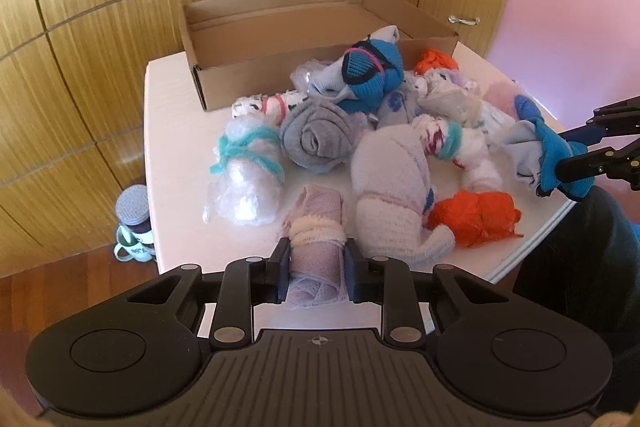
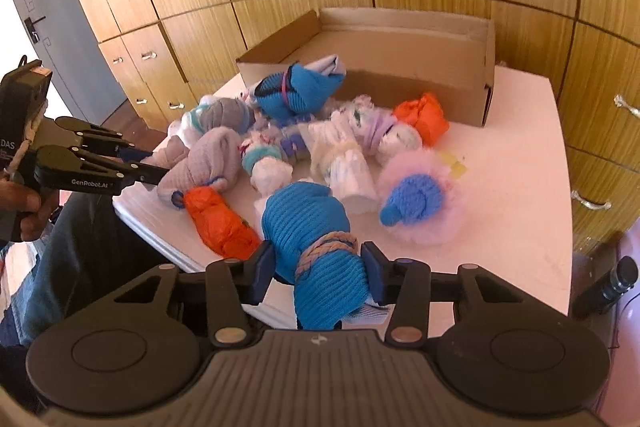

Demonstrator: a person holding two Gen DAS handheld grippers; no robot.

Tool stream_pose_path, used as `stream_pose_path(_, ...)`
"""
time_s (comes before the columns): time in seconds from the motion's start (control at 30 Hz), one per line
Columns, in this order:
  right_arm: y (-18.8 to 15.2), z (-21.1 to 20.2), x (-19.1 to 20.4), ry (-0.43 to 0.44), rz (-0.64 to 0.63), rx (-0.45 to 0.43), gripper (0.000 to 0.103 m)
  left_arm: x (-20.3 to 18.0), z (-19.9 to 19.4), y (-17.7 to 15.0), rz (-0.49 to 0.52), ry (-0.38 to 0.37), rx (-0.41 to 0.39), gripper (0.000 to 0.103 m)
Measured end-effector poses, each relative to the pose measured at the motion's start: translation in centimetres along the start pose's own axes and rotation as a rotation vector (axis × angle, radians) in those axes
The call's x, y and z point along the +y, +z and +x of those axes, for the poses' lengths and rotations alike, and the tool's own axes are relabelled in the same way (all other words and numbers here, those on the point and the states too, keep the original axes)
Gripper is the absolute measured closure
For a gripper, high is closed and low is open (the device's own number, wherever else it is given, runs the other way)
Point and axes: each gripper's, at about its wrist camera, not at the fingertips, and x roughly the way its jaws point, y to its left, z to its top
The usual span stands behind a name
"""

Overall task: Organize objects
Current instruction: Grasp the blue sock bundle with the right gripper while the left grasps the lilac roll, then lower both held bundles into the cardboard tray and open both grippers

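The left gripper (image 1: 316,269) has its fingers (image 1: 280,267) pinching a pale lilac sock roll (image 1: 316,227) at the near edge of the tabletop (image 1: 176,131). The right gripper (image 2: 320,269) has its fingers (image 2: 262,267) clamped on a blue sock roll (image 2: 312,227) near the tabletop's near edge. Farther off lies a heap of sock bundles (image 1: 360,115), and beyond it an open cardboard box (image 1: 224,39).

Each fisheye camera sits just behind its own gripper, angled down and close over the white table (image 1: 176,147): the left wrist view looks from the near-left edge, the right from the near-right, and both share the sock pile and the cardboard box (image 2: 440,83) beyond.
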Motion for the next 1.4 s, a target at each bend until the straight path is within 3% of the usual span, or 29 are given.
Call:
stream_pose_path(0.37,1.4,-1.5,-0.1,0.008,0.011,-0.056,0.062,0.2,-2.5,1.5,-0.015,-0.001,-0.037,0.071)
stream_pose_path(0.5,4.5,-2.6,-0.5,0.016,0.0,-0.109,0.062,0.6,-3.6,4.6,-0.005,0.006,-0.069,0.071)
stream_pose_path(0.7,12.2,-1.4,-1.9,-0.018,-0.025,-0.18,0.062,2.1,-2.1,12.5,0.007,0.037,-0.119,0.071)
stream_pose_path(0.83,17.9,2.0,-2.5,-0.008,-0.004,-0.189,0.062,4.0,1.4,17.8,-0.028,0.043,-0.119,0.071)
stream_pose_path(1.0,23.0,9.4,-4.0,0.006,0.118,-0.133,0.062,7.0,8.0,21.8,-0.087,0.058,-0.068,0.071)
stream_pose_path(1.17,25.2,16.4,-5.4,-0.034,0.189,-0.056,0.062,8.9,13.3,24.0,-0.106,0.066,-0.031,0.07)
stream_pose_path(1.4,27.2,22.3,-7.3,-0.083,0.281,0.001,0.062,11.0,17.7,25.3,-0.087,0.131,-0.005,0.07)
